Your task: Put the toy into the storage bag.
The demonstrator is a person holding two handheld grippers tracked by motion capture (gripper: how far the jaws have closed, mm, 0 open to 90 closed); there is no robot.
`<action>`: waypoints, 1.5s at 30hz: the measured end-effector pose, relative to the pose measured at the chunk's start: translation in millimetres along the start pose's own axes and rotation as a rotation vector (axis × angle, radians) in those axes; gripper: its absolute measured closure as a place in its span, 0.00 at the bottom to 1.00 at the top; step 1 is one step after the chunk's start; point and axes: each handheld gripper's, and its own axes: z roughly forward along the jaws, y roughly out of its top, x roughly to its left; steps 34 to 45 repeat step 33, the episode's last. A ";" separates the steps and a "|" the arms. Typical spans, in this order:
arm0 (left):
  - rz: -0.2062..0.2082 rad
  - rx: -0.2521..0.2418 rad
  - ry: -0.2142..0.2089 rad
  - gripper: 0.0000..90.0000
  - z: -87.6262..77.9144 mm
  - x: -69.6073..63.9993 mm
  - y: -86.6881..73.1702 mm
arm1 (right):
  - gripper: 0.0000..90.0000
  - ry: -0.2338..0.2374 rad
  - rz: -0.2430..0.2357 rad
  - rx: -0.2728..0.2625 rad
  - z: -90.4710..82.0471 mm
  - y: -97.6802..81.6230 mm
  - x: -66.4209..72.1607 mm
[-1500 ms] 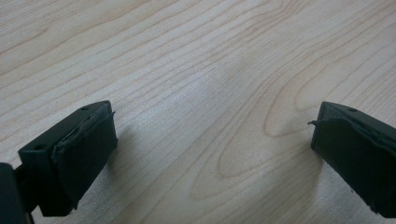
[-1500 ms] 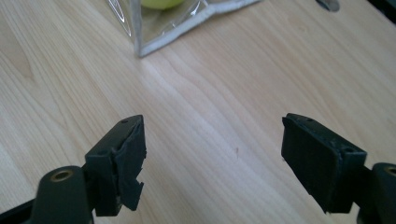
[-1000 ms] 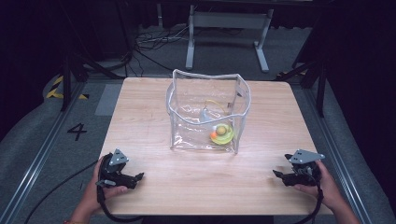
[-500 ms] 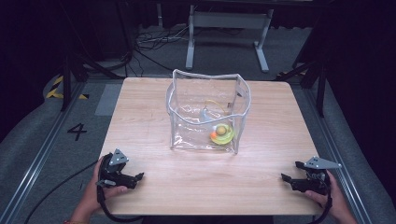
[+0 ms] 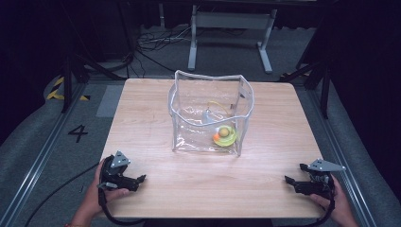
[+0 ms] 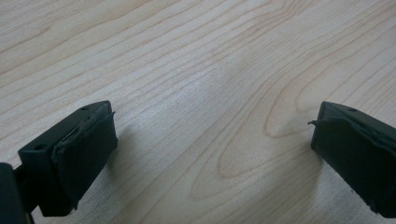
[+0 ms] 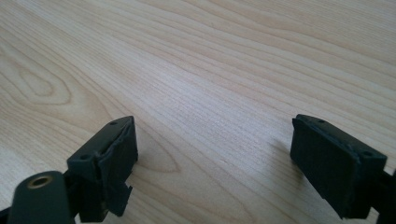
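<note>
High view: a wooden surface with a clear plastic bag standing on it, and a hand with a gripper at each near corner.
Clear bag: it stands upright with its top open, a little toward 12 o'clock from the middle of the surface.
Inside the bag: a small yellow and orange toy lies on the bottom, toward the 5 o'clock corner of the bag. A thin yellow cord and a small pale thing sit near it; I cannot tell what the pale thing is.
Left gripper: the left gripper is at 7 o'clock on the surface, held by the left hand. It is well apart from the bag.
Left gripper jaws: in the left gripper view the left gripper has its two black jaws wide apart, with bare wood between them. It holds nothing.
Right gripper: the right gripper is at 5 o'clock on the surface, held by the right hand. It is well apart from the bag too.
Right gripper jaws: in the right gripper view the right gripper has its jaws wide apart over bare wood. It holds nothing.
Floor: grey carpet lies around the surface, with a black number 4 at 9 o'clock.
</note>
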 end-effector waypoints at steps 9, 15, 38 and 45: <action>-0.008 0.004 -0.006 0.00 0.3 -0.1 0.5 | 0.16 -0.002 0.002 -0.001 0.3 0.1 0.3; -0.015 0.002 0.000 0.00 0.6 -0.5 0.8 | 0.16 -0.001 0.003 -0.001 0.3 0.2 0.4; -0.034 0.000 0.018 0.00 0.9 -1.6 0.9 | 0.16 -0.002 0.003 -0.001 0.2 0.1 0.5; -0.034 0.000 0.018 0.00 0.9 -1.6 0.9 | 0.16 -0.002 0.003 -0.001 0.2 0.1 0.5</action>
